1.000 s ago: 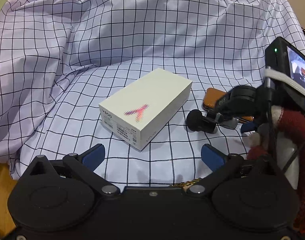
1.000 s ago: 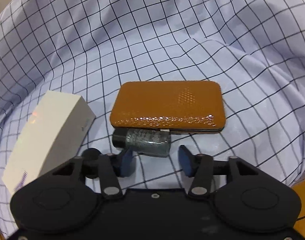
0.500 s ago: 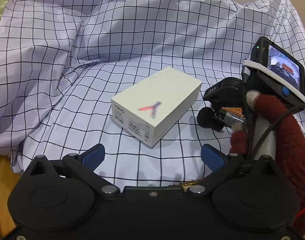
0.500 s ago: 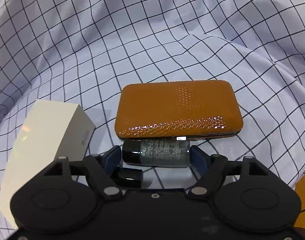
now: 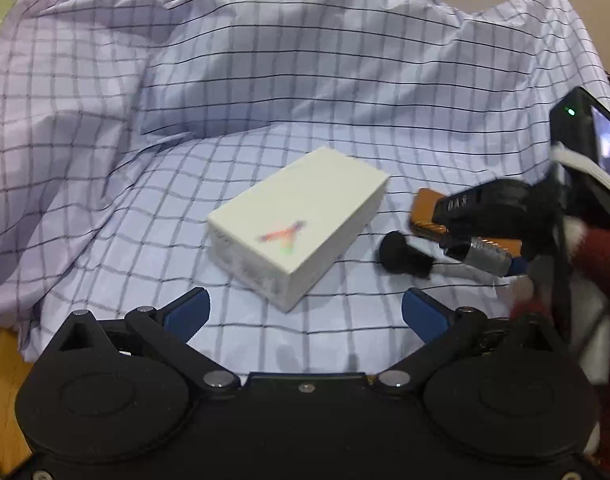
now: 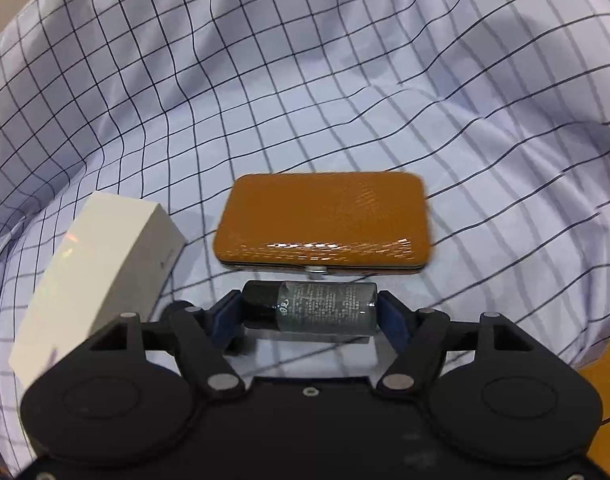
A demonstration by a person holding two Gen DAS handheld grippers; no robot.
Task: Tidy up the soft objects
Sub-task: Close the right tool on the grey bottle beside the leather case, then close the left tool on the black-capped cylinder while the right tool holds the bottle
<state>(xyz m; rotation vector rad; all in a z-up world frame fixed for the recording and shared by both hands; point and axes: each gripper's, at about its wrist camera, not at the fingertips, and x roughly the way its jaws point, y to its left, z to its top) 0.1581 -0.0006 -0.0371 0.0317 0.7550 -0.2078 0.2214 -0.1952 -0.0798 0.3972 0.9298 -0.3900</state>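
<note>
Small bottle (image 6: 309, 307) pinched end-to-end by right tool (image 6: 309, 312), long axis crosswise, just near of orange case (image 6: 325, 224) — left tool (image 5: 305, 312) spread, empty.

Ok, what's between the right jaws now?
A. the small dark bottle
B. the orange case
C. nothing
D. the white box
A: the right wrist view shows the right gripper with its blue pads pressing the ends of the bottle, which lies crosswise in front of the case, with the box off to the left.
</note>
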